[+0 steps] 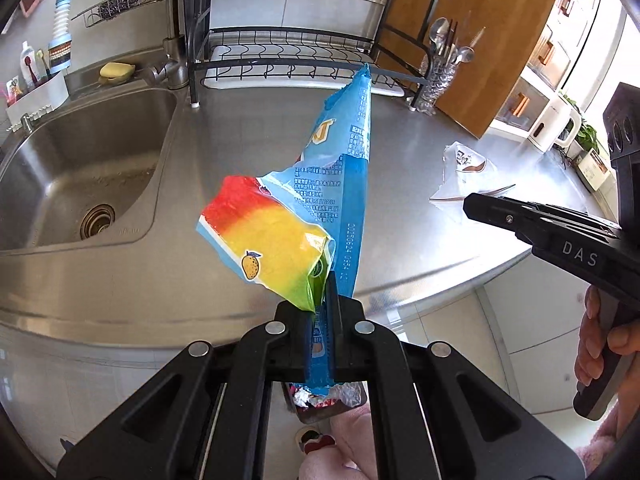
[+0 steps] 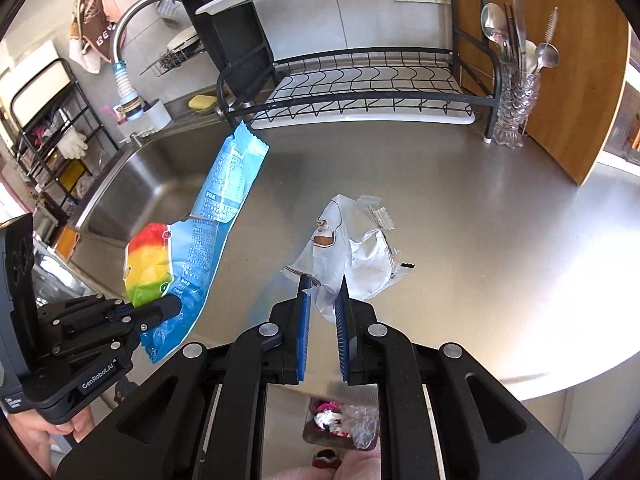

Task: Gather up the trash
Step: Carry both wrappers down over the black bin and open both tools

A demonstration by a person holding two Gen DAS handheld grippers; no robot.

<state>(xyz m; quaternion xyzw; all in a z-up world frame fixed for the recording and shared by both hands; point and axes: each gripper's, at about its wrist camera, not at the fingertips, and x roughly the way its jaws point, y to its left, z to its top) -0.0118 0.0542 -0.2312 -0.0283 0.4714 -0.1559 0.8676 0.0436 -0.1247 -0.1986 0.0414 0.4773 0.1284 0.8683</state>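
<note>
While my left gripper (image 1: pixel 326 300) points down over the counter (image 1: pixel 248 132), its pads are pressed together on the blue wrapper (image 1: pixel 344 184), pinching it near the bottom end. Wrapper stands up toward 12 o'clock, clear of the counter, with the red-yellow-green flap folded out toward 9. Sink (image 1: pixel 80 160) sits at 9 o'clock, dish rack (image 1: pixel 296 64) at 12, cutlery holder (image 1: pixel 440 80) at 1. White wrapper (image 1: pixel 466 168) shows at 3 o'clock, at the tip of my right gripper (image 1: pixel 470 205), which comes in from 3 o'clock with a hand (image 1: pixel 604 340) on its grip. Bin (image 1: pixel 328 398) with crumpled trash is at 6, below the counter edge.

Right wrist view: my right gripper (image 2: pixel 323 292) has a narrow gap between the pads, and the white wrapper (image 2: pixel 348 248) hangs in that gap, lower part between the pads. Can't tell for sure whether the pads are biting it; it looks pinched. Blue wrapper (image 2: pixel 216 208) is at 9 o'clock, held in my left gripper (image 2: pixel 170 308), running up toward 11 over the sink (image 2: pixel 132 196) edge. Rack (image 2: pixel 360 88) at 12, cutlery holder (image 2: pixel 514 112) at 2, bin (image 2: pixel 344 424) at 6.
</note>
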